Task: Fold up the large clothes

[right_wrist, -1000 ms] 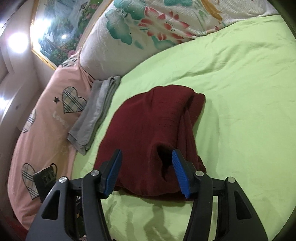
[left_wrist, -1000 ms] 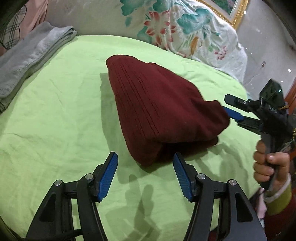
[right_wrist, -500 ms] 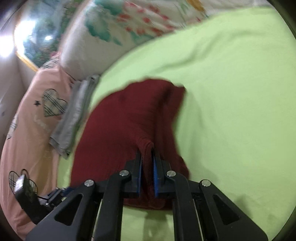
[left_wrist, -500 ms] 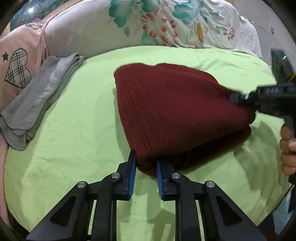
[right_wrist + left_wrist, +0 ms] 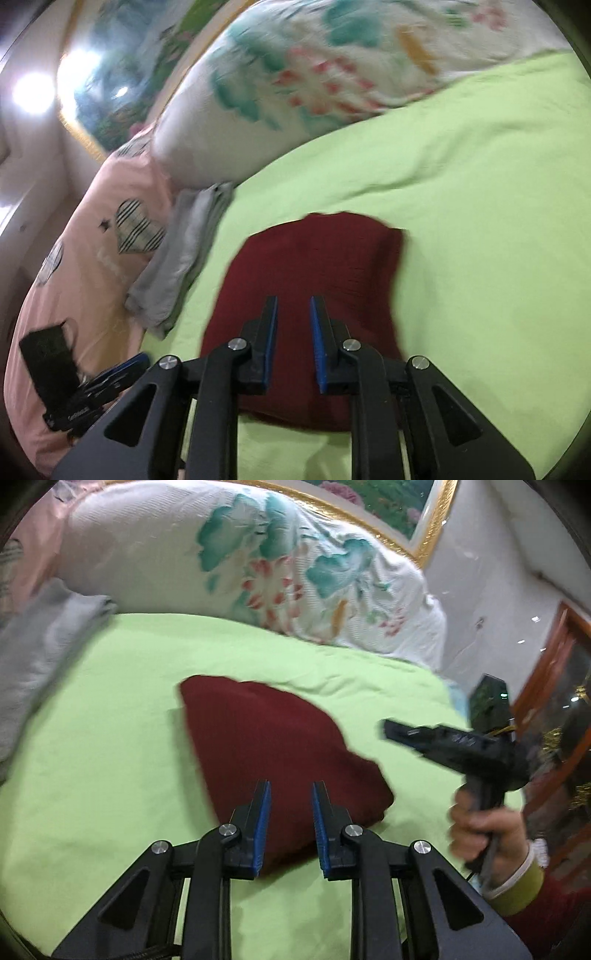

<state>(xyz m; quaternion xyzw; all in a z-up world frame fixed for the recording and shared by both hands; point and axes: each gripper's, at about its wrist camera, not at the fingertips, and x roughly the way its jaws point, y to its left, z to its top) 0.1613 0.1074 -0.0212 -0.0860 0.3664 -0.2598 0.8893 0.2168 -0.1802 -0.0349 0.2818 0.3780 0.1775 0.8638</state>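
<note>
Right wrist view: both grippers' fingers (image 5: 269, 332) stand released above the folded maroon sweater (image 5: 314, 266); no legible writing.

The green bed (image 5: 110, 775) lies bare on the near side and to the left and right of the folded maroon garment (image 5: 266, 746), so a tool could pass over those stretches. On the far side the floral pillow (image 5: 258, 572) walls off the bed, and the folded grey cloth (image 5: 40, 653) takes up the far left edge beside the pink pillow (image 5: 85, 258). Near the garment's right corner the right tool (image 5: 399, 734) and the hand (image 5: 487, 830) holding it fill the air.
</note>
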